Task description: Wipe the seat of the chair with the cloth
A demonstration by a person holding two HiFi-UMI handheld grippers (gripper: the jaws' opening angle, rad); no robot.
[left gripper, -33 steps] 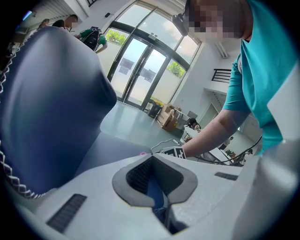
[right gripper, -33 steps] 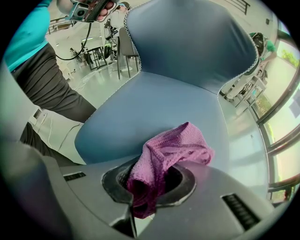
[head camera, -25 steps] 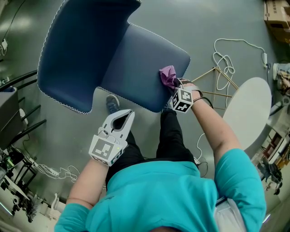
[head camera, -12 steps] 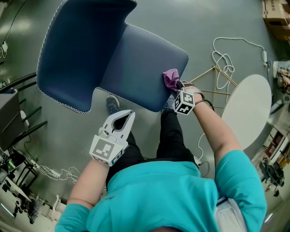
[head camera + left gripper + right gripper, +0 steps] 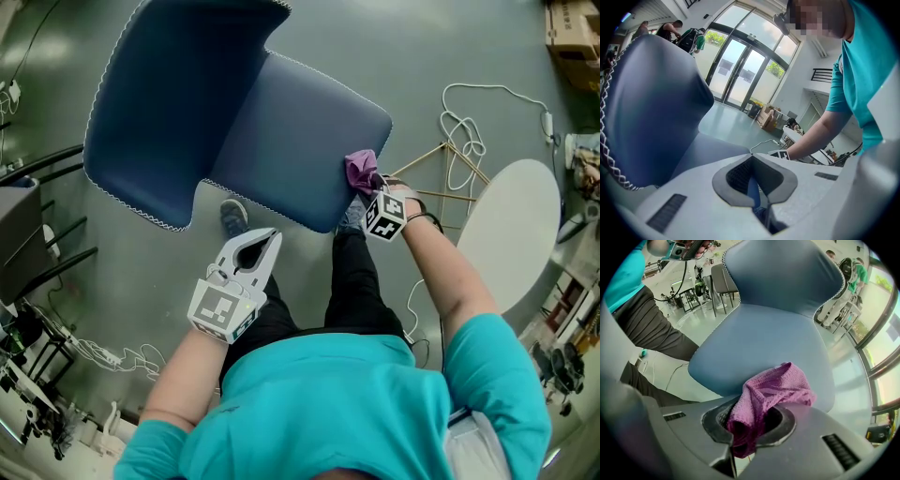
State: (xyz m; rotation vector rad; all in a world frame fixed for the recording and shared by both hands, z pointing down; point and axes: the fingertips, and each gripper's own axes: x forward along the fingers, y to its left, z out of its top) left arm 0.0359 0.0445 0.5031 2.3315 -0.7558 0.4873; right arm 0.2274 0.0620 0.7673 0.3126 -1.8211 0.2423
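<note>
A blue padded chair with a white-stitched edge fills the upper left of the head view; its seat (image 5: 295, 136) faces me and its backrest (image 5: 169, 103) lies beyond. A purple cloth (image 5: 361, 171) rests at the seat's near right edge, and my right gripper (image 5: 371, 192) is shut on it. In the right gripper view the cloth (image 5: 771, 392) bunches out of the jaws over the seat (image 5: 761, 343). My left gripper (image 5: 255, 246) hangs shut and empty below the seat's front edge, away from the chair; its view shows the backrest (image 5: 651, 103).
A round white table (image 5: 511, 234) stands at the right, with white cables (image 5: 464, 127) and thin wooden sticks (image 5: 441, 173) on the grey floor beside it. A cardboard box (image 5: 572, 33) sits top right. Black frames and wiring (image 5: 37, 309) line the left edge.
My right gripper has drawn the purple cloth a little toward the seat's near right edge. The left gripper has stayed put.
</note>
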